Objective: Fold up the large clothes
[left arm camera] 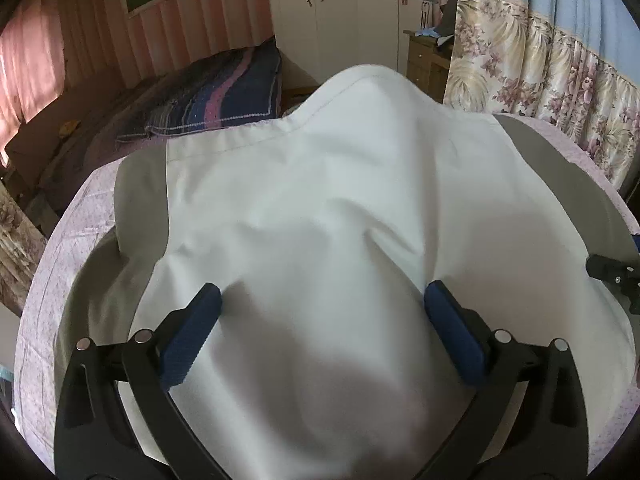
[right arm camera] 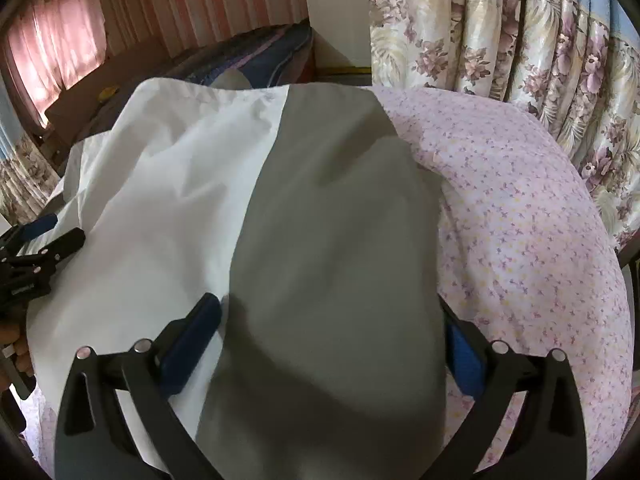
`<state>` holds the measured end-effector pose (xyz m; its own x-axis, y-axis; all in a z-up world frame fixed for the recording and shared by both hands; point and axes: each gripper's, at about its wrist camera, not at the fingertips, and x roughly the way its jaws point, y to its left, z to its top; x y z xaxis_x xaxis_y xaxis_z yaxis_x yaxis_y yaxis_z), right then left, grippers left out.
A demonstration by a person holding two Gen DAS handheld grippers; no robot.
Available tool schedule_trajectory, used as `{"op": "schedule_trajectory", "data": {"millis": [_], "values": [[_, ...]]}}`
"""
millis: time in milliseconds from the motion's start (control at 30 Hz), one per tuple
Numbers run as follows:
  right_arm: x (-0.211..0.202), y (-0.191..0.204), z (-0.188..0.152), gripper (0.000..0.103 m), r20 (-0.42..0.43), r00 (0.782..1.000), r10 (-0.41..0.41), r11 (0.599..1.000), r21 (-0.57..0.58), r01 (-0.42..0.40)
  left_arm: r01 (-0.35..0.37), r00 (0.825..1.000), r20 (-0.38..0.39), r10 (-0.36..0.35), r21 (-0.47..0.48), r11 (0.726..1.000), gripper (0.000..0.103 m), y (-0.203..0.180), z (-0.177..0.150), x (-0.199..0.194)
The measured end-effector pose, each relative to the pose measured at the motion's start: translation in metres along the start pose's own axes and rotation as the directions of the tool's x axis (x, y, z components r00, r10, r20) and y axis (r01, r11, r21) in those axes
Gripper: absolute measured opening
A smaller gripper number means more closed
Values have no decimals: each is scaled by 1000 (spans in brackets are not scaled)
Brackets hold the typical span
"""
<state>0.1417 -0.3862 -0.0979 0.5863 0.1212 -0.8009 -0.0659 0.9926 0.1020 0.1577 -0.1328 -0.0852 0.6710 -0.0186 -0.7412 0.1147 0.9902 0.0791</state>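
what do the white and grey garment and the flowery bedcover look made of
Garment: looks like thin, smooth woven cloth, maybe cotton or polyester, matte; it shows soft creases and a stitched seam. Bedcover: seemingly printed cotton, matte, puffy, probably padded.

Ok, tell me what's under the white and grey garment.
The white and grey garment lies spread on a pink floral bedspread, which shows around its edges on both sides. Whatever sits beneath its middle is covered and cannot be seen.
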Motion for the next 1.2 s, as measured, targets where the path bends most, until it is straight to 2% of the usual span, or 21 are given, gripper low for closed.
{"op": "schedule_trajectory", "data": {"millis": [200,300,433,500,567,600,667,767,867,933,967,1067,1133,1200], "values": [[8,-4,1,102,-14,1000,20,1000,17,-20,-16,1000,-14,16,6,1000,100,-4,-4,11],[13,-6,1,102,-34,998,53,998,46,-52,-9,1000,-26,9,-3,1000,100,-3,-4,17],[15,-1,0,99,-38,998,55,998,44,-53,12,999,-39,-13,-23,1000,100,-2,-4,23],[14,1,0,88,-31,998,62,997,45,-60,25,999,-40,-26,-35,999,100,-1,-4,25],[10,4,0,72,-16,996,89,995,40,-88,27,999,-41,-28,-37,999,100,0,-6,25],[9,6,0,69,-13,996,92,995,32,-91,26,999,-41,-28,-36,999,100,1,-6,25],[6,6,1,54,-13,994,108,993,56,-107,28,999,-43,-29,-37,999,100,1,-6,25],[-3,4,6,40,1,990,141,987,81,-140,28,999,-42,-29,-35,999,100,0,-6,24],[-14,2,10,29,23,985,173,979,109,-175,38,999,-4,-39,-69,997,100,3,-4,9],[-24,4,15,25,41,981,189,975,110,-193,79,997,21,-77,-90,993,100,1,-1,-2],[-27,5,17,22,48,980,194,974,112,-199,80,997,9,-80,-62,995,100,-6,1,-3],[-46,16,24,16,76,974,214,971,95,-220,25,999,-45,-24,26,999,100,-24,2,12],[-58,26,30,14,90,968,232,968,71,-239,40,996,-80,-41,-14,999,100,-20,2,25],[-70,38,35,12,105,962,254,965,46,-260,24,995,-97,-29,-54,998,100,-13,4,34]]}}
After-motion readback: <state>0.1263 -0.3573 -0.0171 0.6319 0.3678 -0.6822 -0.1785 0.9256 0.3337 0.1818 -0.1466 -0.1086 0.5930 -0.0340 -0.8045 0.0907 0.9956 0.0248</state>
